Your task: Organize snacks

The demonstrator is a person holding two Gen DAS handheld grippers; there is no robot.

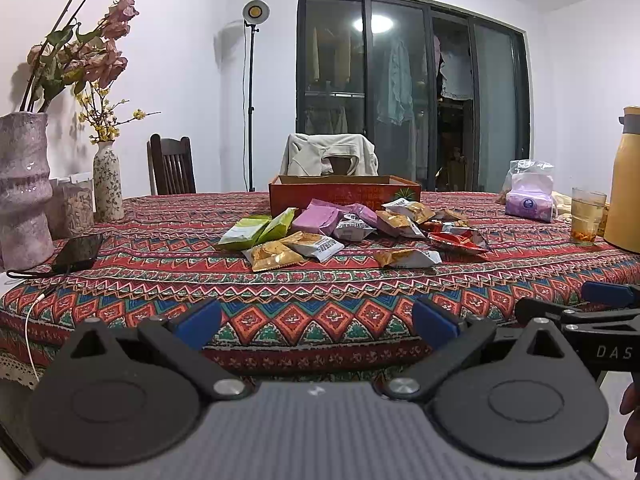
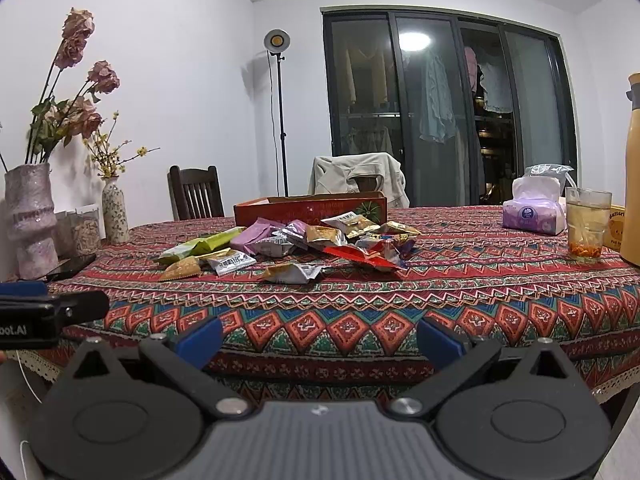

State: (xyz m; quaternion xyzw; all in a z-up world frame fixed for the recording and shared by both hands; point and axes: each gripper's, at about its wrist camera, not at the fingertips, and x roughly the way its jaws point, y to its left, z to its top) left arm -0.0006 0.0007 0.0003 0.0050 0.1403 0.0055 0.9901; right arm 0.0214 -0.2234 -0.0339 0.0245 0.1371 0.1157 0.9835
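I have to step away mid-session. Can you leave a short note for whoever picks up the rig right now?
Left claw: open, empty, short of the table edge.
Right claw: open, empty, beside it.
Snack packets: loose pile mid-table on the patterned cloth.
Red box: just behind the pile; its inside is hidden.
Done: nothing visibly sorted.
Left: all packets, probably into the box.

Your two wrist views sit side by side just off the near table edge, facing across the red patterned tablecloth (image 1: pixel 320 280); both share the heap of foil snack packets (image 2: pixel 288 240).

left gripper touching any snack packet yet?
Apart. In the left wrist view the left gripper hangs open at the table's near edge, with bare tablecloth between its fingertips and the nearest gold packet.
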